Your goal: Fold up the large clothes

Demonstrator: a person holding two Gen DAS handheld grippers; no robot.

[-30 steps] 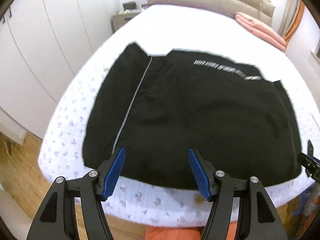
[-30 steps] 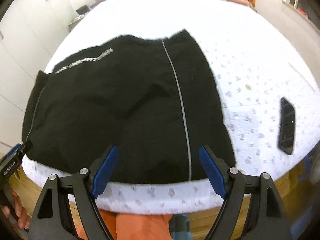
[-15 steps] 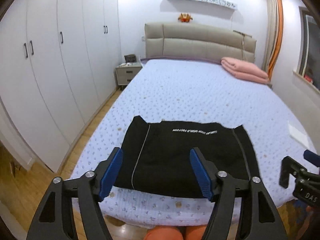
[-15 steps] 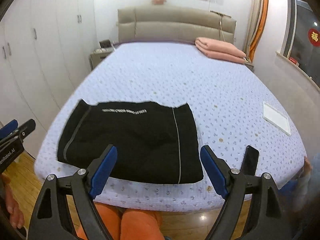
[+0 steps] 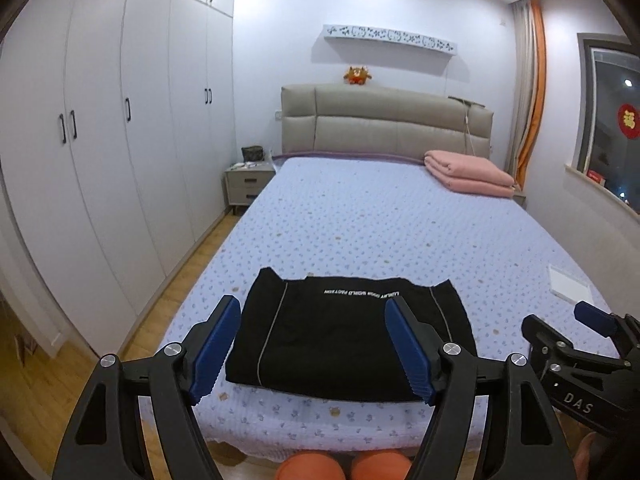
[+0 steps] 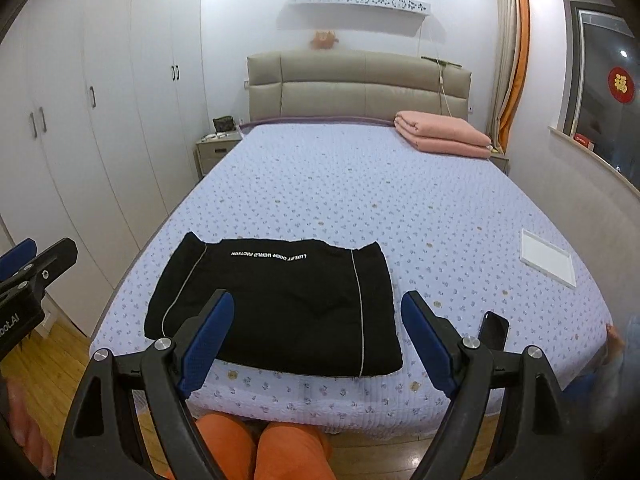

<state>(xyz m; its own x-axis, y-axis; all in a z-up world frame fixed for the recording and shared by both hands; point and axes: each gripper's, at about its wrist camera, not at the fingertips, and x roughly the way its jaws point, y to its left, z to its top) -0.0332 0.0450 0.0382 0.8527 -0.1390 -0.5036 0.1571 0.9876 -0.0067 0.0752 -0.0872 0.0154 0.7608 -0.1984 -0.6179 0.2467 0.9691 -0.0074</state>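
The black top (image 5: 344, 336) lies folded in a neat flat block on the bed (image 5: 400, 232), close to the near edge, just in front of my knees. White letters run along its far edge, and a thin pale stripe runs down each side. To me it looks like the folding is about done.

What could go wrong now? The top sits very near the edge of the bed. If I bump it with a tool, or tug one corner, the stack could slide off onto the floor or fall open. If I grab just the top layer, only that layer would lift and the fold would come apart. The cloth is soft and floppy, so it will sag if I lift it from one side. A dark phone (image 6: 494, 330) also lies near the edge on my right, so a wide swing could knock it off. A white flat thing (image 6: 548, 258) lies further over that way, well apart from the top.

My left gripper (image 5: 312, 350) is wide open. Its blue pads (image 5: 214, 346) hold nothing and touch nothing. It hangs in the air on my side of the bed, apart from the top.

My right gripper (image 6: 316, 346) is wide open too, with nothing between its pads. It also hangs in the air and does not touch the cloth or the bed.
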